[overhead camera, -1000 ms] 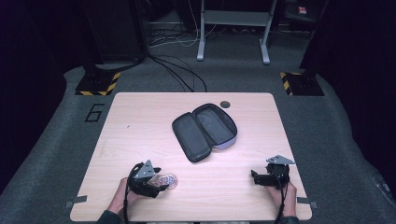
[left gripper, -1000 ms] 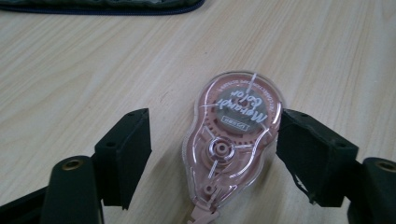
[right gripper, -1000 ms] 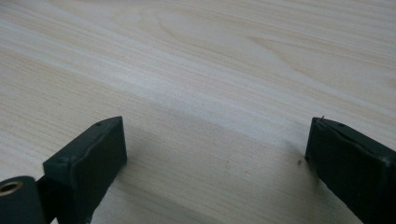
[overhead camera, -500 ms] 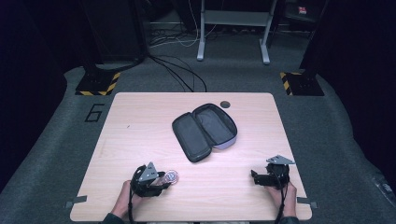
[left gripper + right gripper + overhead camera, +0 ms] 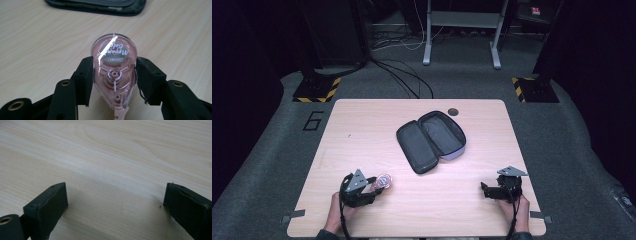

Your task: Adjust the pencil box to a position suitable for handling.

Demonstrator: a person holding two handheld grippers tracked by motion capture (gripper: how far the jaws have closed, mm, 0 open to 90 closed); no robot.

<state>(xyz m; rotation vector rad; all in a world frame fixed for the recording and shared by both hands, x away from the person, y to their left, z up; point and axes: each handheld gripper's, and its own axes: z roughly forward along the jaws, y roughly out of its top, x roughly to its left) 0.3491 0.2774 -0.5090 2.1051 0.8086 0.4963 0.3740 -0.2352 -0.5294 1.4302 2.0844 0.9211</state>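
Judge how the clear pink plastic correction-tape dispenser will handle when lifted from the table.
The clear pink plastic correction-tape dispenser looks rigid and probably light, as a thin hollow shell. Its glossy curved sides could slip between the left tool's pads. Lying flat on the wooden table, it seems unlikely to roll.

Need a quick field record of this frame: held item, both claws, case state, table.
held item: pink clear correction tape dispenser, clamped at its sides
left claw: shut on the dispenser, near the table's front-left edge
right claw: open, nothing between the jaws, low over bare wood at front right
case: dark zip case, lying open mid-table, looks empty
table: light wood table, small dark round disc at its far edge
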